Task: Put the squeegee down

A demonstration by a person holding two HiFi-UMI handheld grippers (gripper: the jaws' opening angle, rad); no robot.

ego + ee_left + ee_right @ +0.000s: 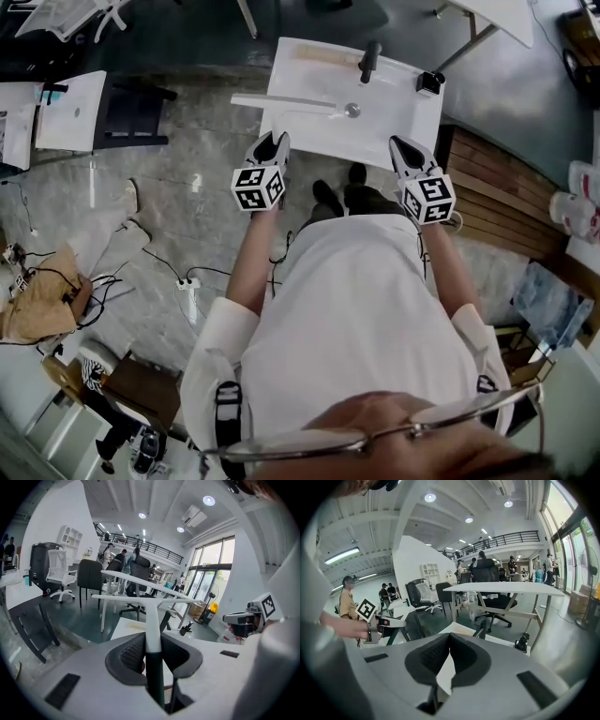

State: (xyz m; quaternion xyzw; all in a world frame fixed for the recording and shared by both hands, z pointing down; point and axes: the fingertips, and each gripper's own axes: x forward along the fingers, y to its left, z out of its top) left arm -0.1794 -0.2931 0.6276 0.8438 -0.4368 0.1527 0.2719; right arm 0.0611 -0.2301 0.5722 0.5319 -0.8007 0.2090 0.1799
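As left gripper (153, 635) clamps it, squeegee (153, 615) juts forward.

grey floor (178, 216), white desks (497, 588), black chairs (89, 576), tall windows (211, 581), ceiling lights (430, 498).

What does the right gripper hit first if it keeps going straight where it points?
Probably the white table: the right gripper angles down over its near edge, and nothing shows in between. Depth is unclear, so where on the top is uncertain.

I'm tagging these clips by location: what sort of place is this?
Probably an open-plan office or lab workspace: wheeled office chairs, long white desks and a railed mezzanine under a high ceiling.
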